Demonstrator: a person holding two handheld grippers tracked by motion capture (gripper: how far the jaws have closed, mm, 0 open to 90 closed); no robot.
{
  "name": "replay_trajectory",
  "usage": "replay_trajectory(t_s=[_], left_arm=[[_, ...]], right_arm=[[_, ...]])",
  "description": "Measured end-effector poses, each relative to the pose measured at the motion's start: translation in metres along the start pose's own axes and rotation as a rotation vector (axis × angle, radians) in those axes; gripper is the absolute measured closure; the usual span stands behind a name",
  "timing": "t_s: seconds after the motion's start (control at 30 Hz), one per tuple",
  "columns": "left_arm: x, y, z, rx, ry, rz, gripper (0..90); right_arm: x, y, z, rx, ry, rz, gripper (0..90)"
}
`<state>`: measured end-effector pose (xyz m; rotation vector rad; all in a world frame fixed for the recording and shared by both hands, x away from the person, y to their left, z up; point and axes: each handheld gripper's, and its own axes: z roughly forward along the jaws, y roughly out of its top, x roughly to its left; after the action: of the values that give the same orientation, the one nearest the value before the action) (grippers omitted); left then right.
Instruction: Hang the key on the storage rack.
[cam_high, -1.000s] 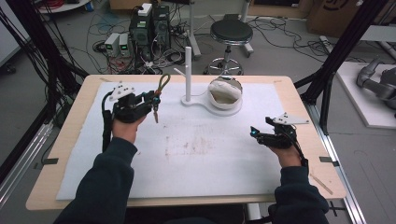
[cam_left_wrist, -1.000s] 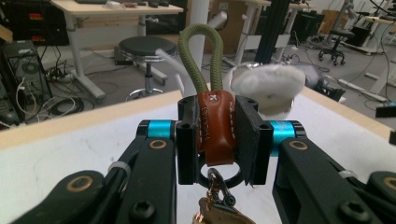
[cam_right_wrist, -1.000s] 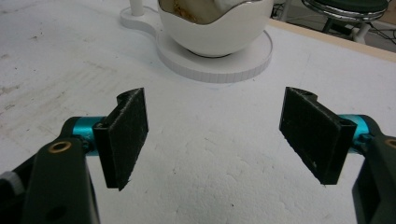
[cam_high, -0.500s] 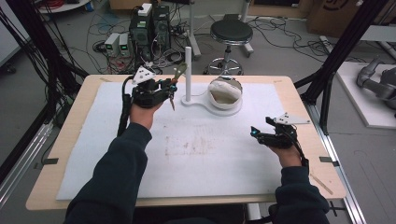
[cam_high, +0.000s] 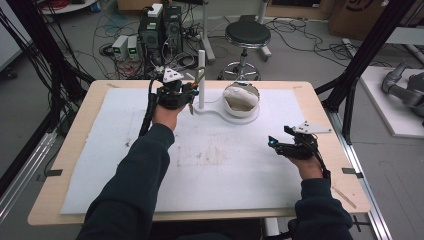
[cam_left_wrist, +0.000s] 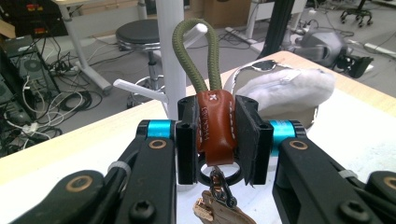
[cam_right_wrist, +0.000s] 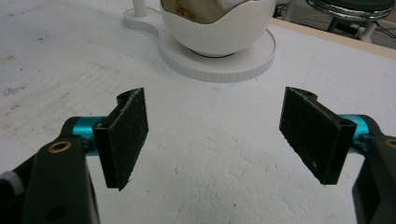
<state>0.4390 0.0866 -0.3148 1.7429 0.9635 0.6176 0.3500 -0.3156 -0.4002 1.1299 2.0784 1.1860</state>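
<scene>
While a person sits at the near edge of a white foam mat (cam_high: 125, 150), the right gripper (cam_high: 278, 144) hovers low over the mat nearer than the white bowl (cam_high: 240, 100) and to its right, jaws spread wide with nothing between them. Its own camera looks between the two black pads (cam_right_wrist: 125, 135) at bare mat, with the bowl on its round white base (cam_right_wrist: 219, 63) beyond. Farther off, left of the bowl, the left gripper (cam_high: 192, 96) is raised beside the white peg stand (cam_high: 201, 80), which shares that base. Its jaws are pressed on the brown leather tab (cam_left_wrist: 215, 126) of a keychain. The keychain's olive cord loop (cam_left_wrist: 198, 51) rises right in front of the post, close to an angled peg (cam_left_wrist: 140, 89); whether the two touch cannot be told. A metal clasp (cam_left_wrist: 220, 186) hangs below the tab. Crumpled pale material (cam_left_wrist: 287, 86) fills the bowl.
</scene>
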Motion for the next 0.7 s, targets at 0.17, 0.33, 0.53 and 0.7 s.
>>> replay_trajectory(t_s=[0.17,0.33,0.53,0.7], left_arm=[[0.002,-0.003,0.012,0.03,0.017,-0.014,70.3],[0.007,-0.012,0.02,0.064,0.004,-0.044,69.2],[0.02,-0.026,0.015,0.033,-0.037,-0.109,61.1],[0.032,-0.033,0.004,-0.01,-0.059,-0.153,51.0]], right_arm=[[0.001,0.0,0.0,0.002,0.001,-0.002,24.1],[0.001,0.0,0.0,-0.001,0.001,-0.004,24.1],[0.001,0.0,0.0,0.001,0.001,-0.007,24.1],[0.002,0.0,0.0,0.003,0.003,-0.009,24.1]])
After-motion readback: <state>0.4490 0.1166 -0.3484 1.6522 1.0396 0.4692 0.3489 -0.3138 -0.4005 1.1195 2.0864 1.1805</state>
